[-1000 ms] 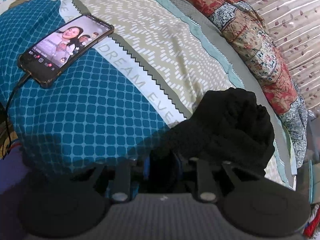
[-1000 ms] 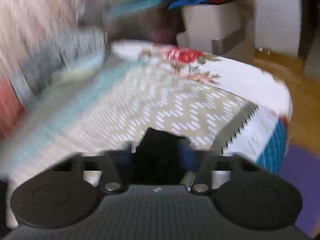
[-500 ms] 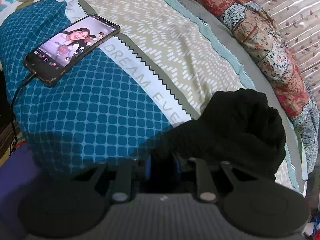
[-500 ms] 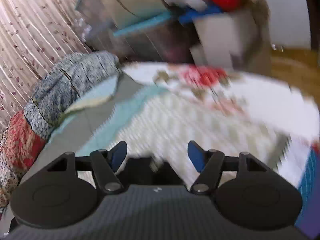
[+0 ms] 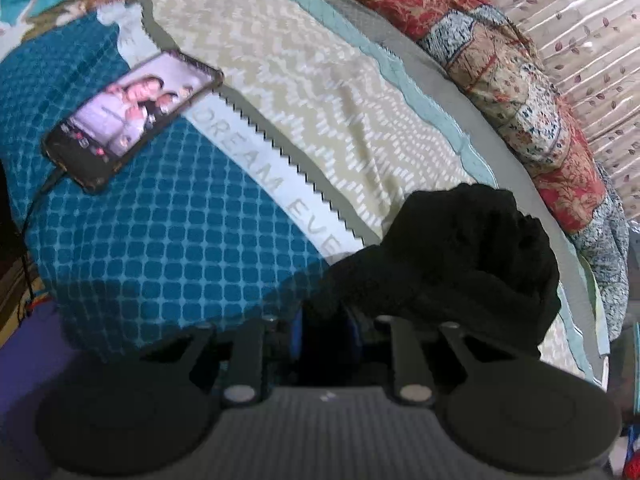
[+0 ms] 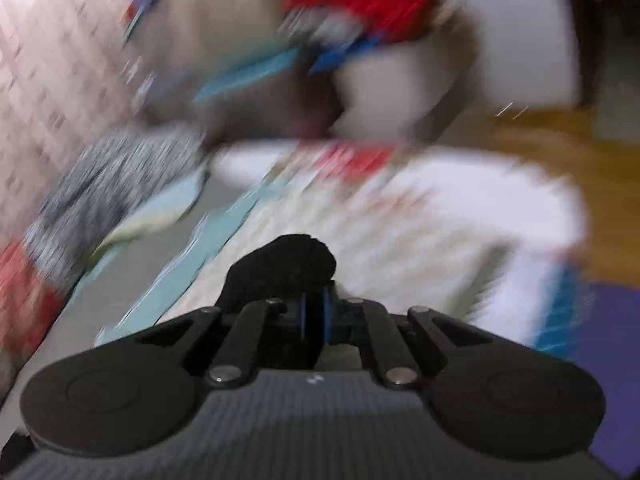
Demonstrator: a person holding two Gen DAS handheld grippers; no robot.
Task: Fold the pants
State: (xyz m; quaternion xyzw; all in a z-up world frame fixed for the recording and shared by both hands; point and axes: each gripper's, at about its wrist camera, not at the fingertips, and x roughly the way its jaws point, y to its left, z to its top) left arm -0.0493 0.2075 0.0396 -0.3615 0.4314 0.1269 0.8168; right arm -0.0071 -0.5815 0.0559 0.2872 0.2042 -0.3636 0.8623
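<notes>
The bedspread point(image 5: 248, 184) fills most of what I see from the left wrist: a teal patch of rounded squares nearest me, a pale band lettered "DREAM EVE…", then a beige patch of white dashes running up toward the far side. Along its right edge lies a rolled patchwork quilt point(image 5: 516, 92) in reds, blues and tans, with a leaf-print curtain point(image 5: 592, 40) behind it.

The black pants point(image 5: 460, 256) sit in a crumpled heap on the right part of the bedspread, over the beige patch and the lettered band. One end of the heap trails down toward me and runs in between the blue pads of my left gripper point(image 5: 326, 330), whose jaws stand narrow and pinched on that dark cloth. The bulk of the heap lies just beyond and to the right of the fingertips.

A smartphone point(image 5: 132, 116) lies screen-up on the teal patch, well to the left of the pants, its display lit and a cable leaving its lower end.

The right wrist view is badly smeared (everything past the fingers is streaks). My right gripper point(image 6: 316, 316) has just been closing, and its blue pads now stand almost together. A rounded hump of the same black cloth rises just beyond and left of them; a thin fold seems to be caught between the pads, though I cannot be sure through the blur.
</notes>
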